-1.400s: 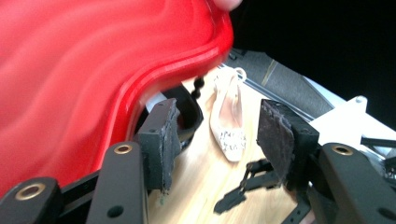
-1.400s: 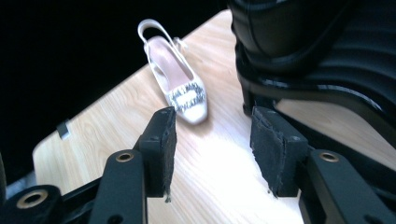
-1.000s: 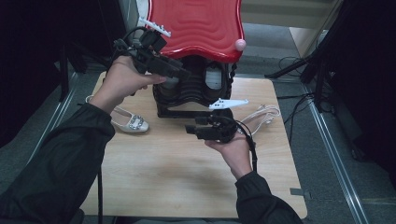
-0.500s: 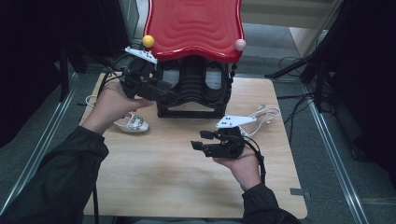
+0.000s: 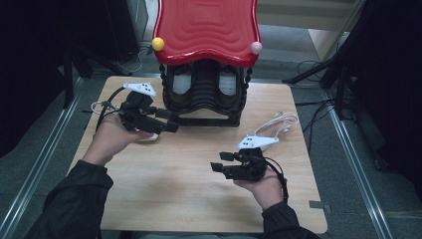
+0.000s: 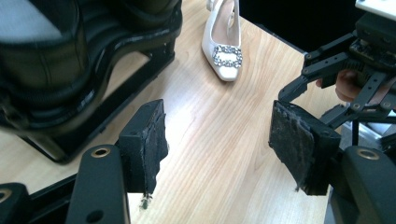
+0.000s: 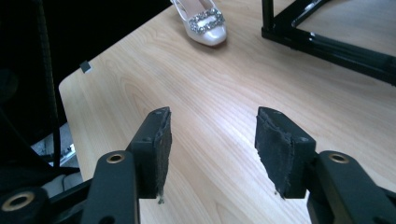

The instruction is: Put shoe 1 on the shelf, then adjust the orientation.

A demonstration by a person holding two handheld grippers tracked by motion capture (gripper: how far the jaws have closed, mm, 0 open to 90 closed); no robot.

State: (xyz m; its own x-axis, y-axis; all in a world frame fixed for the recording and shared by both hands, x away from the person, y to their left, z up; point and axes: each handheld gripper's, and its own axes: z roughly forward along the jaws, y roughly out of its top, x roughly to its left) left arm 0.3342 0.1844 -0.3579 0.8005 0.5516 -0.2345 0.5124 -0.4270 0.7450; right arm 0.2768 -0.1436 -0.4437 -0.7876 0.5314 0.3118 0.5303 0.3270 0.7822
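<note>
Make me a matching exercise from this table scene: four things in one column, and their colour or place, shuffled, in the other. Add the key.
Things:
1. white shoe
2. canopy of the rack
3. left hand-held gripper
4. right hand-held gripper

Descriptions:
A. red, wavy top
B. jaws open, close to the rack's black base
C. silver jewelled buckle on the toe
D. jaws open over bare wood, near the table's front

Pairs: 1-C, 2-A, 3-B, 4-D

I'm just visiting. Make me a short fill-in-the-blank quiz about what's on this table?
1. The white shoe lies on the wooden ____.
2. The shoe's toe carries a sparkly ____.
3. The top of the rack is coloured ____.
4. The left gripper and right gripper both have their jaws ____.

Missing words: table; buckle; red; open
</note>
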